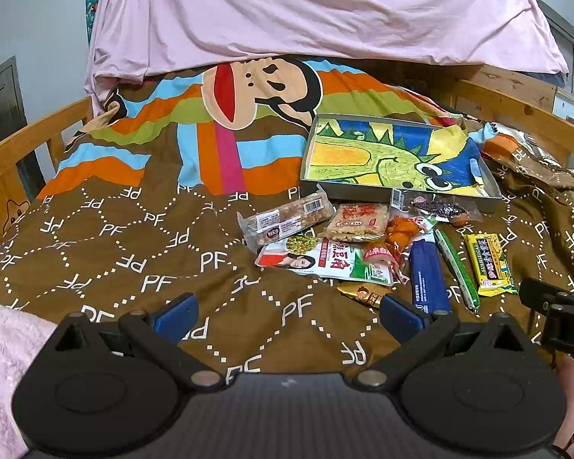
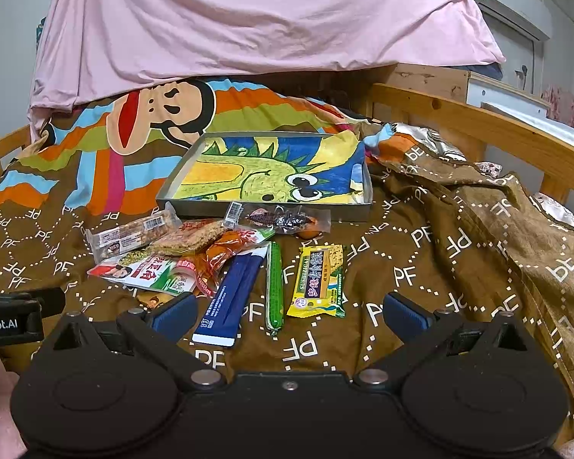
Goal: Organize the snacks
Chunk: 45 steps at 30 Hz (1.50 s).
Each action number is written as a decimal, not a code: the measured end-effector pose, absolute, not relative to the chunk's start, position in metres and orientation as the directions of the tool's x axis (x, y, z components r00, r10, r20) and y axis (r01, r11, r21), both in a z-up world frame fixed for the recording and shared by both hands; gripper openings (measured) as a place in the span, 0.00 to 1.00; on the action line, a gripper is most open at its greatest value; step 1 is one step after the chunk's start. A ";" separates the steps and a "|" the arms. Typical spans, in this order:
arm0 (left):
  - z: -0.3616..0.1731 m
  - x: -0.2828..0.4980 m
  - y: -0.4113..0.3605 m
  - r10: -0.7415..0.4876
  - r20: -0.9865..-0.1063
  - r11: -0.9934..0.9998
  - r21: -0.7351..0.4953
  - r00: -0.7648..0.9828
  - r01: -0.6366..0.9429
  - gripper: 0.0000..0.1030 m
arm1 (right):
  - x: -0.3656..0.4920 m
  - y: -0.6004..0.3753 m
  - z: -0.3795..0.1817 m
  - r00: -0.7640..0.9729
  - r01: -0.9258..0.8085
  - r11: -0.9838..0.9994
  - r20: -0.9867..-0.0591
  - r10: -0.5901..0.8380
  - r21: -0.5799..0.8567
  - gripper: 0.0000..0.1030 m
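While the snacks (image 2: 218, 264) lie heaped on the bedspread (image 2: 421, 279) just in front of the empty tray (image 2: 367, 187), I hold my left gripper (image 1: 287, 315) and right gripper (image 2: 289, 315) wide apart, gripping nothing. Sorting has not begun, I judge; next, close on the nearest packet, likely the blue one (image 2: 229, 298).

The bedspread (image 2: 421, 267) was brown with a white dotted diamond grid and "PF" lettering, striped orange, blue, green and pink at its far end. The grey tray (image 2: 180, 195) carried a green dinosaur drawing on blue and yellow. Snacks: navy packet (image 2: 233, 294), green stick (image 2: 274, 287), yellow packet (image 2: 319, 281).
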<state>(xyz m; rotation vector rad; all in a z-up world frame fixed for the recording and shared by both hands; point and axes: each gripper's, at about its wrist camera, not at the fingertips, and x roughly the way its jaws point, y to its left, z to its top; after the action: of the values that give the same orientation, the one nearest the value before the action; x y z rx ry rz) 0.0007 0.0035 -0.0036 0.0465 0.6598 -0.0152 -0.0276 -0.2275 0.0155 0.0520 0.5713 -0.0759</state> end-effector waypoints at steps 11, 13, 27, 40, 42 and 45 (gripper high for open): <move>-0.003 0.001 0.003 0.001 -0.615 0.999 0.039 0.789 0.029 1.00 | -0.027 -0.227 0.016 0.837 0.086 0.996 -0.544 -0.058 0.026 0.99; -0.003 0.001 0.003 0.002 -0.615 0.999 0.039 0.789 0.028 1.00 | -0.027 -0.228 0.014 0.837 0.086 0.996 -0.544 -0.058 0.026 0.99; -0.003 0.001 0.003 0.002 -0.616 0.999 0.039 0.788 0.028 1.00 | -0.027 -0.228 0.015 0.835 0.086 0.996 -0.547 -0.059 0.025 0.99; -0.003 0.001 0.003 0.002 -0.617 0.999 0.039 0.787 0.028 1.00 | -0.026 -0.228 0.013 0.833 0.086 0.996 -0.550 -0.059 0.024 0.99; -0.006 0.001 0.006 0.002 -0.617 0.999 0.039 0.787 0.028 1.00 | -0.026 -0.228 0.013 0.833 0.085 0.996 -0.550 -0.058 0.023 0.99; -0.007 0.001 0.007 0.002 -0.617 0.999 0.039 0.787 0.028 1.00 | -0.028 -0.227 0.007 0.830 0.083 0.996 -0.554 -0.058 0.021 0.99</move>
<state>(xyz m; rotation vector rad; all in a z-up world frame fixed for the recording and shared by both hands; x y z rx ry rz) 0.0006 0.0069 -0.0067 0.0473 0.6654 -0.0140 -0.0281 -0.2270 0.0070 0.0446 0.5862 -0.0746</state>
